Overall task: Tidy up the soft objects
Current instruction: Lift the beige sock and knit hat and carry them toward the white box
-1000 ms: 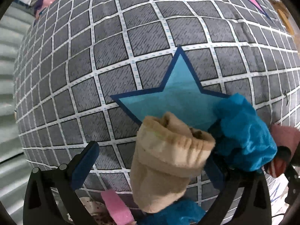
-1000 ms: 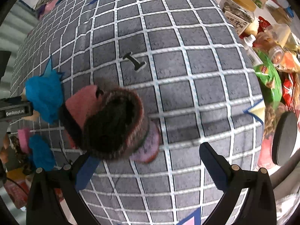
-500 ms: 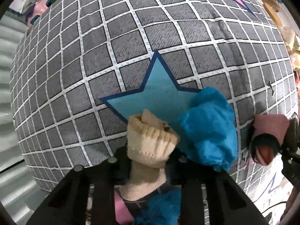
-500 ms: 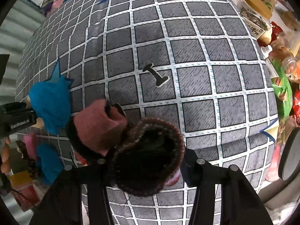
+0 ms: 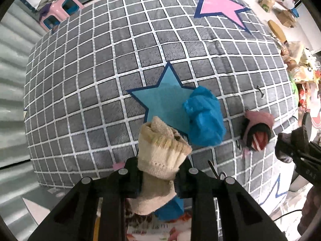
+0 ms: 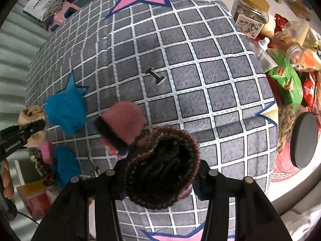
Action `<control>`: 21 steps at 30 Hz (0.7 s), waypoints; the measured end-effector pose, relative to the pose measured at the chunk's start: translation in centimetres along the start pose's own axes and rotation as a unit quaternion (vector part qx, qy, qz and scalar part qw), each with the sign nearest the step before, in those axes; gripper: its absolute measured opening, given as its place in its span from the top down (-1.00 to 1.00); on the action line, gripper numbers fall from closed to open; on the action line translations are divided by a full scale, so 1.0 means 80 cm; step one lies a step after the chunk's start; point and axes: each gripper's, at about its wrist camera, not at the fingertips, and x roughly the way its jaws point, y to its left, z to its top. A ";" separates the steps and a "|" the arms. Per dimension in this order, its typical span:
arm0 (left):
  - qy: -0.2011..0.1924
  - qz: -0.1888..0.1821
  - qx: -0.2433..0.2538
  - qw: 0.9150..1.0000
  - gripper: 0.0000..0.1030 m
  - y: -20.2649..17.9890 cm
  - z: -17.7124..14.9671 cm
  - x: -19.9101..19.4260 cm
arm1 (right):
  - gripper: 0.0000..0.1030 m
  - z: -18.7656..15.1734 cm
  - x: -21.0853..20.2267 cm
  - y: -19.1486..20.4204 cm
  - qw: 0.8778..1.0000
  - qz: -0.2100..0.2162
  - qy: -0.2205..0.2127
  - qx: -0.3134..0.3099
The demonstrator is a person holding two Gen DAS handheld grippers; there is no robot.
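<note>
Between gripper (image 5: 158, 172) jaws, beige sock (image 5: 160, 160) upright

the left gripper (image 5: 158, 172) is pointed straight down, its two black fingers drawn in close together, and a beige sock (image 5: 160, 160) is pinched between the pads, its cuff end sticking out past the fingertips. the right gripper (image 6: 160, 177) is likewise aimed downward with its jaws pulled in, and a dark knitted sock (image 6: 162, 168) is clamped between them, bulging out in front of the fingers. in the left wrist view the right gripper is seen at the right edge as a black body. in the right wrist view the left gripper is seen at the left edge, and part of a hand (image 6: 8, 180) is visible below it.
</note>
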 end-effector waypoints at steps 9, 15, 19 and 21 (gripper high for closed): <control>-0.024 -0.007 -0.005 1.000 0.49 0.008 -0.043 -0.051 | 0.04 -0.015 -0.027 0.043 0.999 0.007 -0.012 -0.030; -0.041 -0.002 -0.018 0.999 0.49 0.018 -0.059 -0.069 | 0.04 -0.020 -0.043 0.085 0.998 0.019 -0.015 -0.061; -0.056 0.009 -0.028 0.998 0.49 0.040 -0.073 -0.093 | 0.04 -0.021 -0.055 0.123 0.996 0.029 -0.019 -0.088; -0.060 0.013 -0.035 0.998 0.49 0.052 -0.081 -0.102 | 0.04 -0.022 -0.060 0.146 0.994 0.034 -0.020 -0.105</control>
